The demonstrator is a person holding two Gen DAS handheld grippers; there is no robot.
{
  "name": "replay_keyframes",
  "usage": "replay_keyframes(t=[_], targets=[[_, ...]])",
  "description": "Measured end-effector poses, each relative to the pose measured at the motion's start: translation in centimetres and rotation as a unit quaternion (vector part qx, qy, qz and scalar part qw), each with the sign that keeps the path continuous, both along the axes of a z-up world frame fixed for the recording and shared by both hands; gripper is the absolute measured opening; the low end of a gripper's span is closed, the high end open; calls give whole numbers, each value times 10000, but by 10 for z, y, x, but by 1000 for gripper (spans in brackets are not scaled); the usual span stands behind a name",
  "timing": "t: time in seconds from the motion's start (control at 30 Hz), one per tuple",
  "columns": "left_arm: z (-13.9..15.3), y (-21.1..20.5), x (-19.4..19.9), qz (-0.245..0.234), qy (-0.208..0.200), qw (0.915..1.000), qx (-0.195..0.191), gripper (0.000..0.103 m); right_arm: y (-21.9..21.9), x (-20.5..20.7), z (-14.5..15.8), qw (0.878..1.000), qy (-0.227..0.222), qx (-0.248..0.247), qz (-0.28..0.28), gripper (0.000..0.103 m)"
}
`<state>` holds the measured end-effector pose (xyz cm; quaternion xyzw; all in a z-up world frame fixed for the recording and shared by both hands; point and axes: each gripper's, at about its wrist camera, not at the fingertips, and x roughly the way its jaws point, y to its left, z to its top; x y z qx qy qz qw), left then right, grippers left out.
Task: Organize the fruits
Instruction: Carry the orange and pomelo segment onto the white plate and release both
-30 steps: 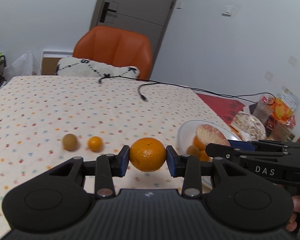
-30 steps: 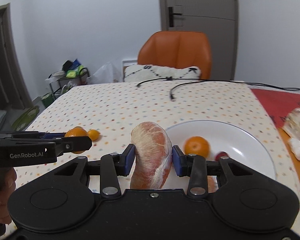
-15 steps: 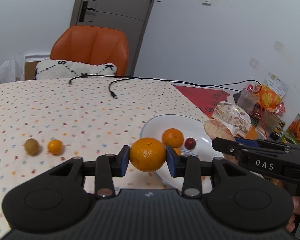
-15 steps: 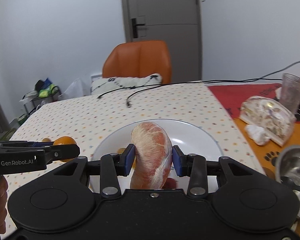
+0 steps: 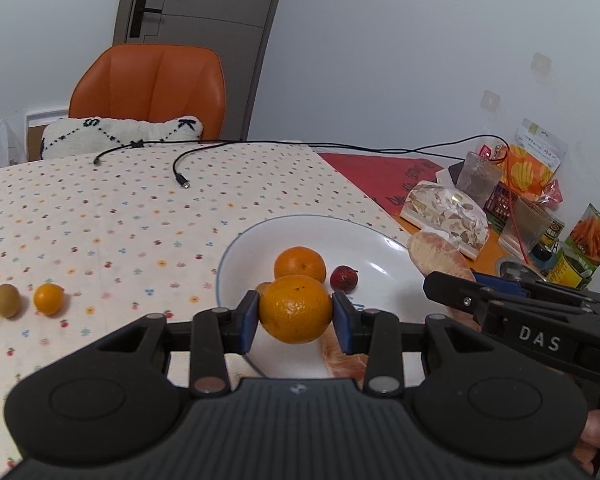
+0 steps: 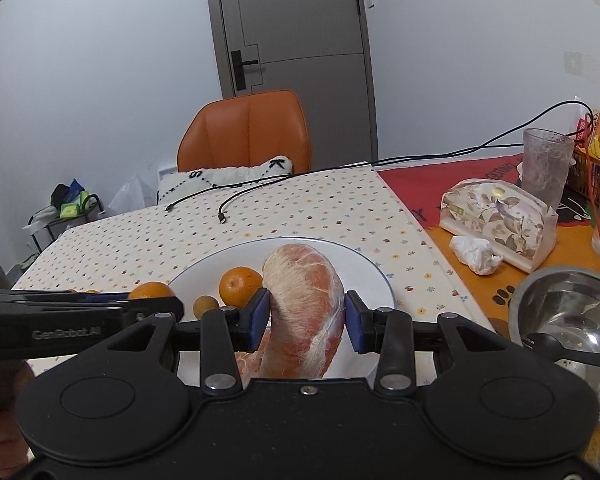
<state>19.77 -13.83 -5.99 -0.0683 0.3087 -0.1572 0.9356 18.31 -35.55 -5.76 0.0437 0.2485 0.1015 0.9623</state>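
My left gripper is shut on a large orange, held just above the near left part of the white plate. On the plate lie a second orange, a small red fruit, a small brownish fruit and a pomelo piece. My right gripper is shut on a peeled pomelo segment over the plate's near side. A kiwi and a small orange fruit rest on the dotted cloth to the left.
Two black cables cross the far cloth. An orange chair with a white pillow stands behind the table. To the right are a floral tissue pouch, glasses, a steel bowl with a spoon and snack packets.
Both grippers have swung right toward the plate, each still holding its fruit. The orange now hangs over the plate's near left part and the pomelo segment over its near side.
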Motion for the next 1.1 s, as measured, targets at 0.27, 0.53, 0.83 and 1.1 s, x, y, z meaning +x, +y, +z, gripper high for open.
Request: replay_keyframes(t=[0.27, 0.53, 0.83, 1.1], targets=[[-8, -8, 5, 39, 158, 9997, 155, 38, -2, 0, -4, 10000, 9, 88, 45, 38], [0, 4, 3, 232, 39, 9996, 135, 41, -8, 3, -12, 9998, 45, 190, -31, 38], [4, 20, -2, 443, 11, 9990, 97, 42, -19, 8, -15, 9994, 75, 293, -143, 38], [7, 37, -9, 594, -6, 9982, 114, 47, -17, 13, -14, 9993, 47, 249, -290, 43]])
